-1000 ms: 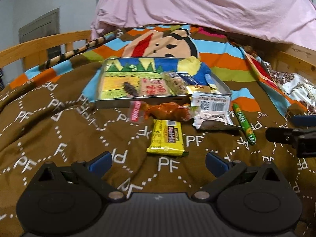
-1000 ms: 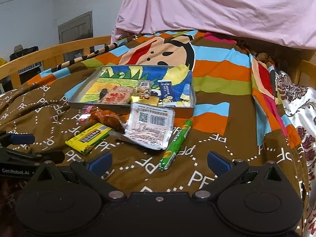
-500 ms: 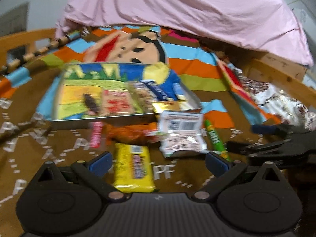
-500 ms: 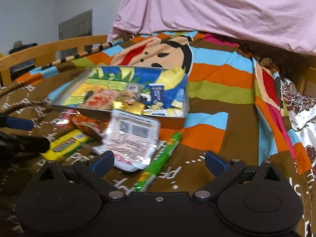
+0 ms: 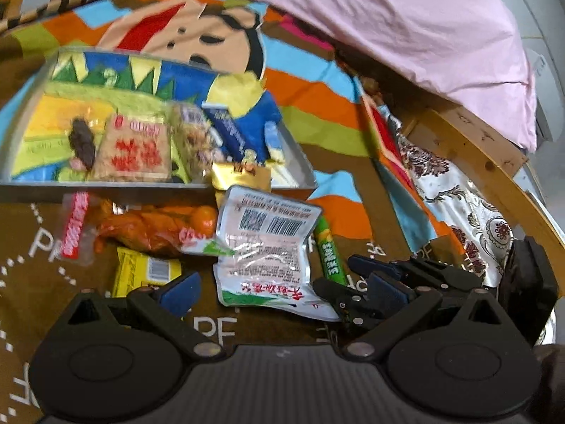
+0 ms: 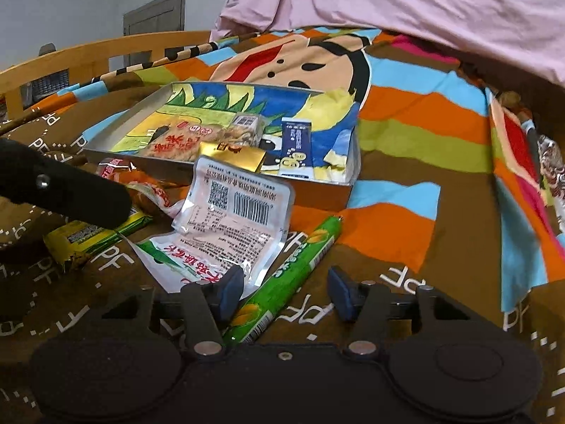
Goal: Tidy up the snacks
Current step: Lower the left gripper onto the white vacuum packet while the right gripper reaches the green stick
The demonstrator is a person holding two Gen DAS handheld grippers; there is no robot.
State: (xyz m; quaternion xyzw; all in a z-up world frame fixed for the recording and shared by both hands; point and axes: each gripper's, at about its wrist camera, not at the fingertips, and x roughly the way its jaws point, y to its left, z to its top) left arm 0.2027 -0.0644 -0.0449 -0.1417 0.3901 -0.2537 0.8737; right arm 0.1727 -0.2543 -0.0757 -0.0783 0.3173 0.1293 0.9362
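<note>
Clearly the step in hand is a pick of the long green tube-shaped snack stick (image 6: 293,268), which lies on the brown printed bedspread (image 6: 406,190) just in front of the shallow metal tray with the cartoon lining (image 6: 317,196). The right gripper (image 6: 282,295) hangs low over the stick's near end, and its blue-padded fingers (image 6: 229,291) are closing with the stick between them. The left pad is at the stick's side while the right pad stands apart, so the stick is not yet pinched.

To do this well, I would centre the stick between the pads before they meet, because the grip is skewed to one side and could roll the round wrapper away. The white foil pouch with a barcode (image 6: 233,222) touches the stick along its left side and its corner lies under the left finger; it would be wise to keep that corner out of the pinch. Lift straight up, then carry the stick over the tray's near wall to a bare patch beside the blue carton (image 6: 296,148).

The left gripper (image 5: 279,293) has its fingers spread wide, nothing between them, hovering by the flat yellow bar in a wrapper (image 5: 141,274) and the orange crinkled packet (image 5: 152,228), both outside the tray.
</note>
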